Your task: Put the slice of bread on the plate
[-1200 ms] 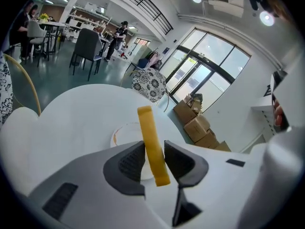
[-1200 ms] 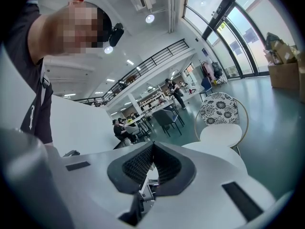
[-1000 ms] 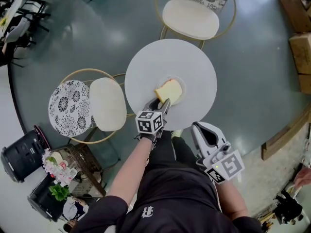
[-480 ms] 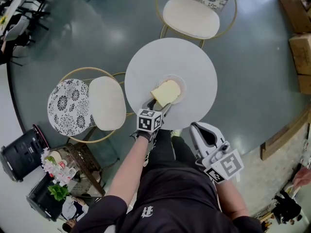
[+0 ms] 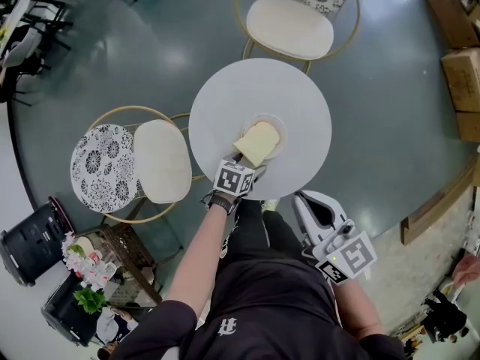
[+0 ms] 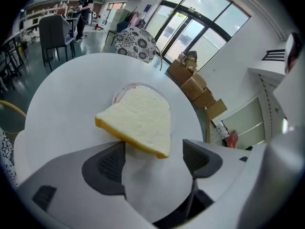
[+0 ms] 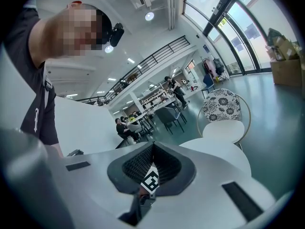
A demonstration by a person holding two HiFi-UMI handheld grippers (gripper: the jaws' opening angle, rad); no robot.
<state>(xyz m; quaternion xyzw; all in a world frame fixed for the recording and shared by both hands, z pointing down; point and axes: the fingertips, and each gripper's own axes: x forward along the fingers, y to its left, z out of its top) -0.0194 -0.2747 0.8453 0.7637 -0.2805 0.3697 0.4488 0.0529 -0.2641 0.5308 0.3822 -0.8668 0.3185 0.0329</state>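
On the round white tabletop (image 5: pixel 255 88), the slice of bread (image 5: pixel 257 142) lies on the small plate (image 5: pixel 280 124), its near corner hanging over the rim. The left hand-held gripper (image 5: pixel 241 158) has let go of it: its jaws have just been opening and stand wide, the bread's near corner between the pads, unsqueezed. Whether the left pad brushes the crust is unclear. The right hand-held gripper (image 5: pixel 313 205) hangs beside the table, jaws clenched on nothing. The bread hides most of the plate.
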